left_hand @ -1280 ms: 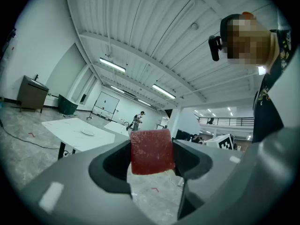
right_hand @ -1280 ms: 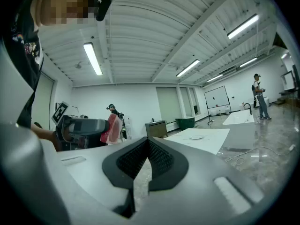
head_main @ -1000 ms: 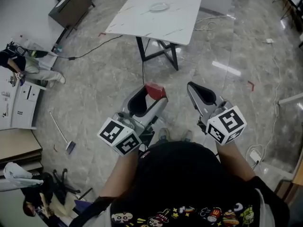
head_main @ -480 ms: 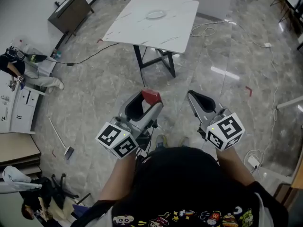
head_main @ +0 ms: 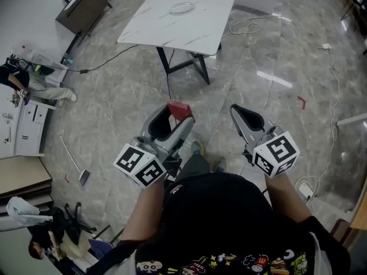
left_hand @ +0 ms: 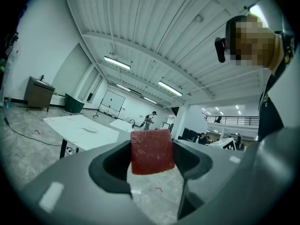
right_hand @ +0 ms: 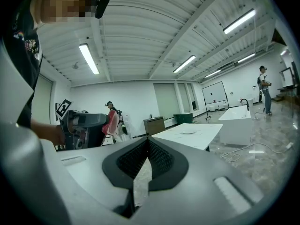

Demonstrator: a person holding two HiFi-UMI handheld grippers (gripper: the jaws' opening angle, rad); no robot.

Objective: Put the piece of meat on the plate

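A red block of meat [head_main: 180,109] [left_hand: 151,151] sits pinched between the jaw tips of my left gripper [head_main: 176,112], which is shut on it and held out over the floor. My right gripper [head_main: 246,117] [right_hand: 146,161] is level with it on the right, jaws closed together with nothing between them. Ahead stands a white marble-look table [head_main: 200,30] [left_hand: 70,125] [right_hand: 201,135] with a round white plate [head_main: 182,7] [left_hand: 90,129] [right_hand: 189,131] near its middle. Both grippers are well short of the table.
Grey polished floor lies between me and the table. A cable [head_main: 109,62] runs across the floor at left, more cables [head_main: 243,24] at right of the table. A brown cabinet [head_main: 80,7] stands far left. A person sits at left [head_main: 28,79].
The view has shifted a little toward the table; both grippers keep their pose and the meat stays in the left one.
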